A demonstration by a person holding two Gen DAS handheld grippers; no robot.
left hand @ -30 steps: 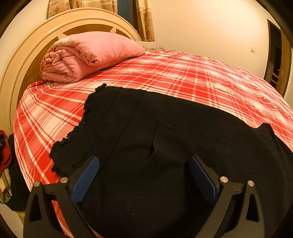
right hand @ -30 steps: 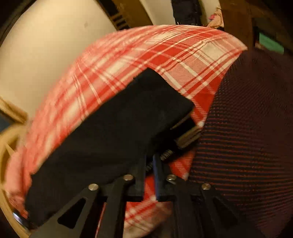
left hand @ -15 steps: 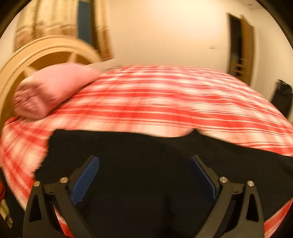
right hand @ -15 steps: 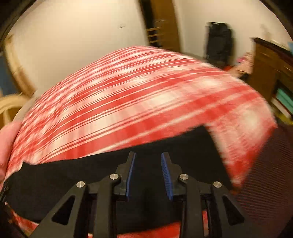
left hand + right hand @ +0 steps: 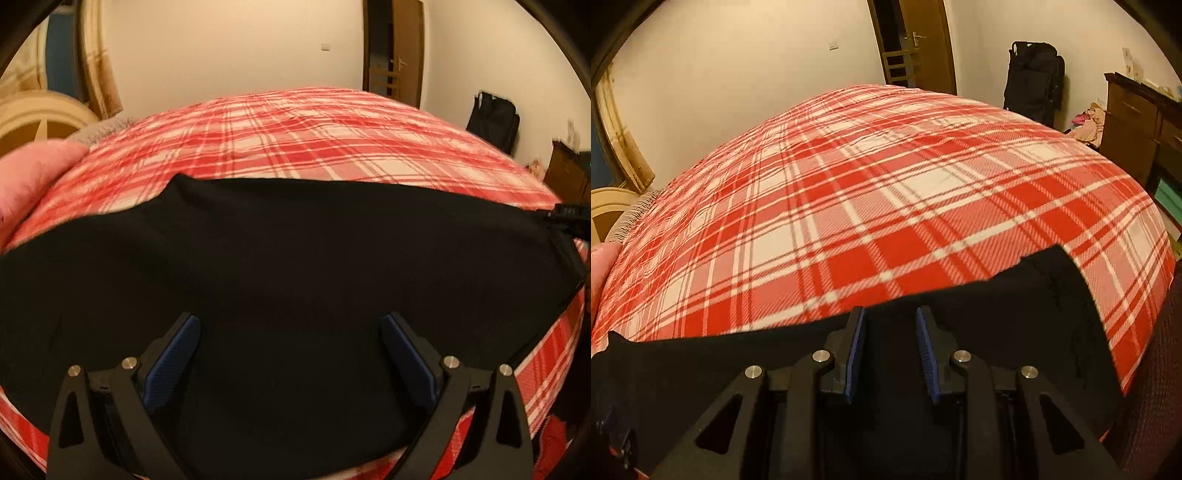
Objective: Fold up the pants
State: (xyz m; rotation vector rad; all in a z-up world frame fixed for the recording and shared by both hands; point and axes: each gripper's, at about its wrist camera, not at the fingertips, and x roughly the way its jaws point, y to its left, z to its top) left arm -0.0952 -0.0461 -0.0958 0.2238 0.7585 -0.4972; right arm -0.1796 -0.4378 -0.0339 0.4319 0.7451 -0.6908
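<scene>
A: Left wrist view. Where do the pants lie?

B: The black pants (image 5: 295, 280) lie spread flat across the near part of the bed, on the red-and-white plaid cover (image 5: 295, 144). One long edge runs across the plaid; a narrow strip of cover shows along the near right side.

A: And the left tongs (image 5: 291, 354)?

B: They stand wide apart above the dark cloth, blue pads facing each other, nothing pinched between them.

A: Right wrist view?

B: The right tongs (image 5: 892, 350) sit over the far edge of the pants (image 5: 1015, 314). Their jaws have just been opening; a narrow gap shows between the blue pads, and the cloth lies under them, not gripped.

A: Surroundings?

B: A pink folded blanket (image 5: 33, 173) lies at the left by the cream headboard (image 5: 40, 118). A wooden door (image 5: 923, 48), a black bag (image 5: 1034, 81) against the wall, and a dark dresser (image 5: 1137, 122) stand beyond the bed.
</scene>
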